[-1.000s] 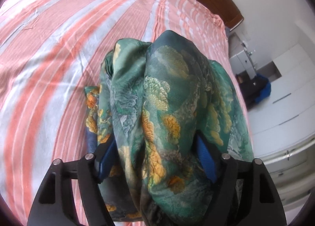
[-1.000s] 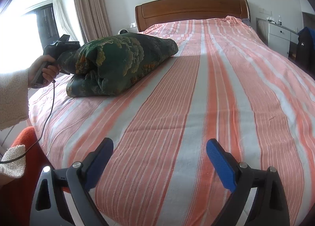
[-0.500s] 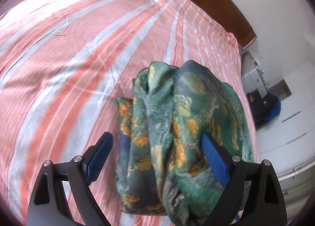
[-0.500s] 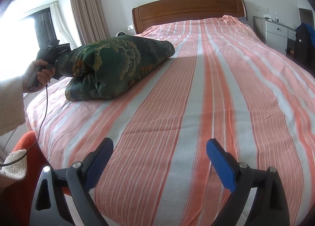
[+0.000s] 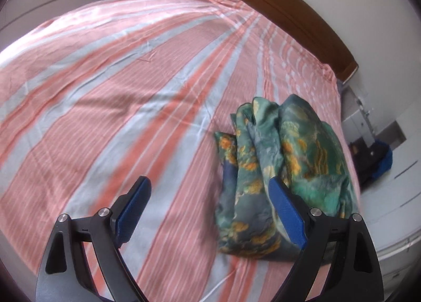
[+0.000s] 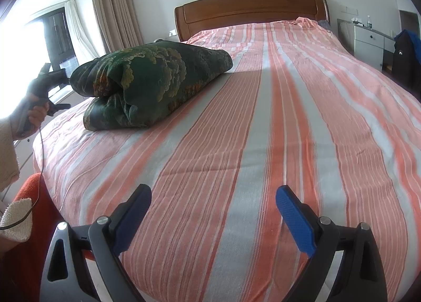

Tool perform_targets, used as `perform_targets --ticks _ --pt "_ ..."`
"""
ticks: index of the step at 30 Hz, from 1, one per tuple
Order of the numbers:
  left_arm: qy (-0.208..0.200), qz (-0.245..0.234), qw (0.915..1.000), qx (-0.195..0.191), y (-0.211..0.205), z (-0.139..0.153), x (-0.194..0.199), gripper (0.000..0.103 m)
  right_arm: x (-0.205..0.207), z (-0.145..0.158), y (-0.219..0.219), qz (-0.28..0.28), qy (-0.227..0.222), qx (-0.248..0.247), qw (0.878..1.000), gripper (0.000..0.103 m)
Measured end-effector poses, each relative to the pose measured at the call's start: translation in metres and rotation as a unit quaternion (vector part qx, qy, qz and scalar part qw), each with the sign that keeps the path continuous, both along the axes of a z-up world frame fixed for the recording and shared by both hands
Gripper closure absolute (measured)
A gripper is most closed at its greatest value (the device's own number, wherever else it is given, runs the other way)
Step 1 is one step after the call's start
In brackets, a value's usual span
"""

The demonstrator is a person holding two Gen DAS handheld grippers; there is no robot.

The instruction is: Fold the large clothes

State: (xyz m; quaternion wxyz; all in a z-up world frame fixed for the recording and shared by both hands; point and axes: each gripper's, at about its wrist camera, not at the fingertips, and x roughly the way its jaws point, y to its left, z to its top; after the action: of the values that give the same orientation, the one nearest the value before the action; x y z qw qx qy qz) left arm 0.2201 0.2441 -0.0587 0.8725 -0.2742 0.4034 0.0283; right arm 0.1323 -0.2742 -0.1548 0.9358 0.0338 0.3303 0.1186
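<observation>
One wide bed (image 6: 263, 123), dressed in a sheet of salmon, coral and pale grey stripes, fills both of my wrist views, its brown wooden headboard (image 6: 250, 12) set against a white wall. Beige curtains (image 6: 113, 9) hang beside a bright window (image 6: 31, 46) off the bed's left side, seen from my right camera. A white cabinet with drawers (image 6: 368, 41) stands at the opposite side, with a dark and blue garment (image 6: 406, 52) hanging just beside it.

The task's thing, a folded green floral bundle (image 6: 152, 83) with yellow and orange blooms, lies on the sheet near the window-side edge of the bed, roughly midway along its length. It rests in thick stacked layers, the top roll sitting on a flatter layer beneath. From my left camera the same bundle (image 5: 284, 170) shows just beyond and to the right of my fingers, its layered end facing me.

My left gripper (image 5: 210, 209) hangs above the sheet with its blue-padded fingers (image 5: 134, 209) spread wide and nothing between them; the right finger overlaps the cloth in view, and I cannot tell whether it touches. My right camera also catches that gripper (image 6: 56, 75) in the person's hand (image 6: 36, 115), close beside the bundle's end.

My right gripper (image 6: 213, 217) hovers over the foot of the bed, its fingers (image 6: 294, 220) likewise spread wide and holding nothing, well apart from the bundle.
</observation>
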Motion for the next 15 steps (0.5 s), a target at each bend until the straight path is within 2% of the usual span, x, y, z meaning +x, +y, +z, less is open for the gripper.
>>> perform_targets --ticks 4,9,11,15 --pt "-0.015 -0.031 0.9985 0.042 -0.017 0.019 -0.008 0.012 0.000 -0.002 0.004 0.002 0.002 -0.007 1.000 0.008" --pt "-0.034 -0.080 0.9935 0.074 -0.048 0.042 -0.018 0.011 -0.002 -0.002 0.008 0.006 -0.001 -0.017 1.000 0.008" --pt "-0.040 -0.107 0.9885 0.099 -0.067 0.050 -0.022 0.011 -0.002 -0.002 0.009 0.007 -0.003 -0.021 1.000 0.008" --pt "-0.057 -0.161 0.9726 0.158 -0.106 0.064 -0.028 0.010 -0.002 -0.004 0.009 0.007 0.001 -0.023 1.000 0.008"
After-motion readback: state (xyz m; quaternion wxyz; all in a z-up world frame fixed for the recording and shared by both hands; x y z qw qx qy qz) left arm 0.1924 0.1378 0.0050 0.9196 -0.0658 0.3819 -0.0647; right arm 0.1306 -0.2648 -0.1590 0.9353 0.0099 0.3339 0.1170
